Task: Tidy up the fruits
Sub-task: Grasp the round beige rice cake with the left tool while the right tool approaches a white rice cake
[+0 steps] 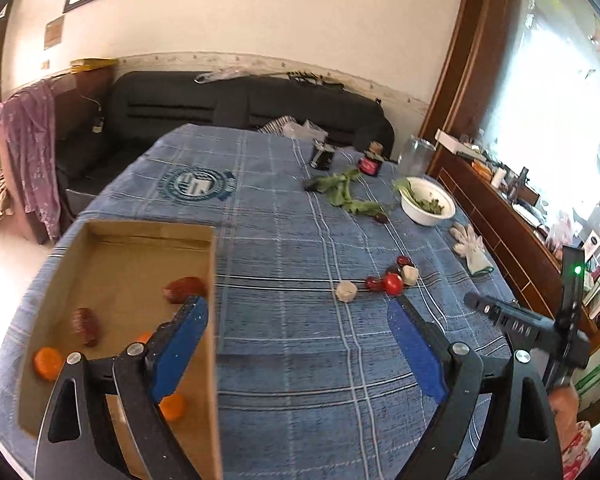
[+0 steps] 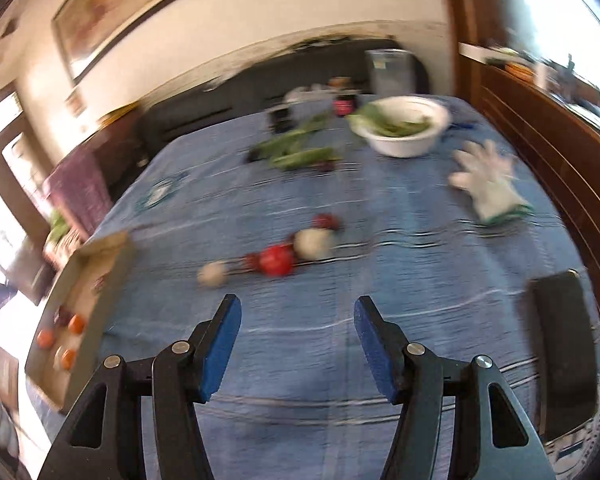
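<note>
The left gripper [image 1: 298, 312] has its two blue fingers spread very wide, and nothing is between them. Its left finger [image 1: 180, 348] hangs over the right wall of the box, and its right finger hangs over the bare cloth. The right gripper [image 2: 298, 312] is about half open, its jaws are opening a bit more, and it holds nothing too. It points down at the cloth, just in front of the loose fruit.

The big table [image 1: 284, 360] has a blue checked cloth on it. A brown cardboard box [image 1: 148, 236] sits on the left part of the table. Inside it lie two dark red fruits [image 1: 86, 326] and some small orange fruits [image 1: 48, 364].

A white bowl [image 1: 428, 200] with green leaves in it stands far back on the right. More green leaves [image 1: 344, 194] lie on the cloth beside it. A white glove [image 1: 470, 246] lies near the right edge.

In the middle of the cloth is a little bunch of things close together: a red tomato [image 1: 394, 284], some small dark red fruits [image 1: 374, 283], and two pale lumps [image 1: 346, 291]. I cannot tell what the pale lumps are.
</note>
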Demonstrator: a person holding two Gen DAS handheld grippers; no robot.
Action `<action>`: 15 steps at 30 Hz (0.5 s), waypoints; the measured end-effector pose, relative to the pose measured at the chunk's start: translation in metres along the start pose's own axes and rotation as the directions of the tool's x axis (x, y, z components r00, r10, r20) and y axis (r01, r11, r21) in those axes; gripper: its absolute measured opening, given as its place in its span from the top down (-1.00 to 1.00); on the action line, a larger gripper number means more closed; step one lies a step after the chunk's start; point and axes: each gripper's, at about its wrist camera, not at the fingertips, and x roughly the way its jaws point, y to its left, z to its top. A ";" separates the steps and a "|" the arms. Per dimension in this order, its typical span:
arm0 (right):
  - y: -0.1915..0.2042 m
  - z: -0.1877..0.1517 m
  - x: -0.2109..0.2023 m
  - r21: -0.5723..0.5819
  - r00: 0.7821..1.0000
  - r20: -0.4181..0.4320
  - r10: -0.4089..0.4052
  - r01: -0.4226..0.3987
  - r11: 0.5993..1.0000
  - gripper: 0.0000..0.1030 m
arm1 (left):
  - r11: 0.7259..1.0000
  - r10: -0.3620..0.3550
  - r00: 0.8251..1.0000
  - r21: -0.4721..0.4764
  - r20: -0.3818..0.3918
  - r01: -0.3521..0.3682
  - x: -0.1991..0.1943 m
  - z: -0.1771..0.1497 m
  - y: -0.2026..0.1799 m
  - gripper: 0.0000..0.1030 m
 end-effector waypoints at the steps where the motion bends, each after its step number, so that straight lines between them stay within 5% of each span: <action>1: -0.007 0.005 0.005 0.013 1.000 -0.001 -0.011 0.011 1.000 -0.23 | 1.000 -0.001 1.000 0.001 -0.012 0.001 0.008 -0.001 -0.003 -0.76; 9: -0.007 0.022 0.062 0.043 0.999 -0.035 -0.001 0.003 0.999 -0.15 | 0.998 -0.033 0.992 -0.047 -0.119 0.028 0.104 0.003 -0.016 -0.76; 13: -0.004 0.031 0.090 0.066 1.000 -0.023 0.009 -0.007 0.998 -0.05 | 0.995 -0.067 0.981 -0.090 -0.181 0.051 0.153 -0.002 -0.018 -0.23; 15: -0.003 0.034 0.101 0.077 0.999 -0.027 0.026 -0.024 0.997 -0.05 | 0.992 -0.086 0.973 -0.109 -0.213 0.064 0.175 -0.004 -0.019 -0.17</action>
